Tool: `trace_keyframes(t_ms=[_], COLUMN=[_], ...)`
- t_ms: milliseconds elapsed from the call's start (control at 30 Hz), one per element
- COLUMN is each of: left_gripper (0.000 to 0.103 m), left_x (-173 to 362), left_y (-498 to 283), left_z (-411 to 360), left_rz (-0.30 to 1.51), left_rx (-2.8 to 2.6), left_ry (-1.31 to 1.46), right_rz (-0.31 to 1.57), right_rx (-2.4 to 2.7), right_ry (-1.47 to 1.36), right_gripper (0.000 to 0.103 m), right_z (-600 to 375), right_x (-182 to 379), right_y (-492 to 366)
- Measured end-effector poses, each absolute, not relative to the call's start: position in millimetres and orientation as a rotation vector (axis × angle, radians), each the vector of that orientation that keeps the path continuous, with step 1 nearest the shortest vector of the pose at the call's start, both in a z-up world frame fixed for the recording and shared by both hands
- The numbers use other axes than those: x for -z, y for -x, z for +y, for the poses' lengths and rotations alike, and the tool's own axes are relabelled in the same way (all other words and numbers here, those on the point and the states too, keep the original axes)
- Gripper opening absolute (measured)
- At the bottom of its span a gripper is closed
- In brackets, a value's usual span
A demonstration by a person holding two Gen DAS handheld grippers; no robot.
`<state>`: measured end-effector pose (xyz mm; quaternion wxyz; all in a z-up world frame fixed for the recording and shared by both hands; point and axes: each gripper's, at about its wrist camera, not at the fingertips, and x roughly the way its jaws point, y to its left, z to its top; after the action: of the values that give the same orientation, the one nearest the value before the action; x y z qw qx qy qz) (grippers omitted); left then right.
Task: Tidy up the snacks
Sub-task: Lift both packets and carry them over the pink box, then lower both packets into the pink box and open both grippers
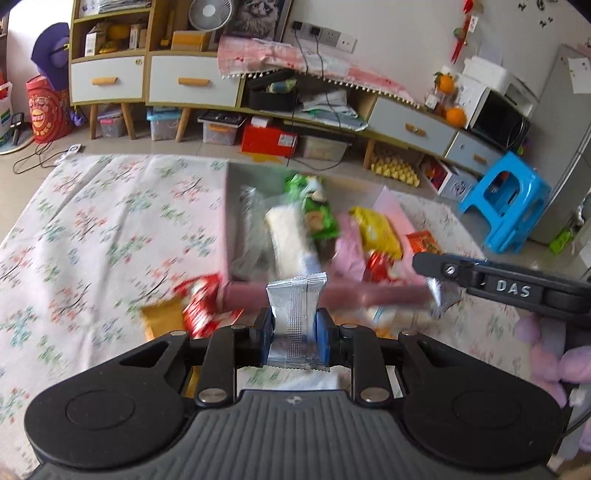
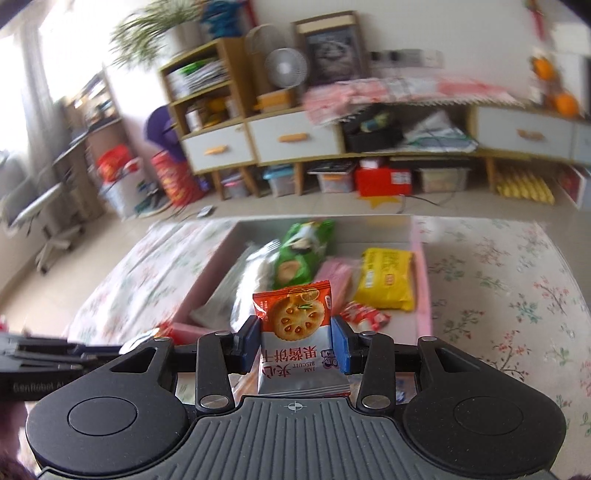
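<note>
- A lived-in home room, seemingly a living room.
- A long low wooden cabinet (image 1: pixel 413 127) with grey drawers lines the wall, with plastic storage bins (image 1: pixel 162 123) tucked under it.
- A taller shelf unit (image 1: pixel 110 51) holds boxes and papers; a small white fan (image 1: pixel 210 14) and a framed cat picture (image 1: pixel 258 16) stand on top.
- A pink fringed cloth (image 1: pixel 295 62) drapes the cabinet; oranges (image 1: pixel 456 115) sit beside a microwave (image 1: pixel 498 118).
- A blue plastic stool (image 1: pixel 506 199) stands on the tiled floor.
- A floral cloth (image 1: pixel 92 221) covers the near surface.
- A potted plant (image 2: pixel 162 22) tops the shelf near a bright window.
</note>
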<state>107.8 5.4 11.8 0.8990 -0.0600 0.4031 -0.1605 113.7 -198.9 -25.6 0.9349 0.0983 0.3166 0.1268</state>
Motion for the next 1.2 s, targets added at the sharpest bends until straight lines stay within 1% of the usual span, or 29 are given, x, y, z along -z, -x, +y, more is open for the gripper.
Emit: trace_keyframes(t_ms=[267,467,700,1067,1133,1167,1200], left_gripper=[0.022,0.022,0.022,0.023,0.024,0.025,0.029], left_x=[-7.0,-0.3,14.1,23.1,22.5,21.7,21.3], left_y=[-136.1,-152.8,-160.7,-161.4,-160.5,-160.0,-159.9], left_z=[-20.6,-35.7,-54.8,-60.1,-61.0,-61.6,-62.4], left_rz=[0.788,0.778,0.805,0.828,0.824,0.821,0.816], left_rx=[0.347,0.376,0.347,0.282,0.274,0.271,0.266], left_ry=[0.183,0.282,0.257,0.22,0.207,0.195,0.183], right_rz=[0.66,0.675,0.705,0.713,0.708,0.705,0.702], right_rx=[-0.123,-0.089,-0.073,-0.066,-0.073,-0.078,-0.086], right_ry=[-0.347,-0.43,-0.444,-0.472,-0.474,-0.478,-0.485], right_gripper=[0.04,0.04,0.04,0.04,0.041,0.043,0.044], right_z=[-223.2,-233.2,-232.5,-238.0,-238.8,-239.2,-240.0], right_x=[37.4,47.9,59.7,65.0,64.1,63.6,63.0], right_y=[-143.2,-153.1,-161.3,-164.0,-163.5,-162.5,-161.8])
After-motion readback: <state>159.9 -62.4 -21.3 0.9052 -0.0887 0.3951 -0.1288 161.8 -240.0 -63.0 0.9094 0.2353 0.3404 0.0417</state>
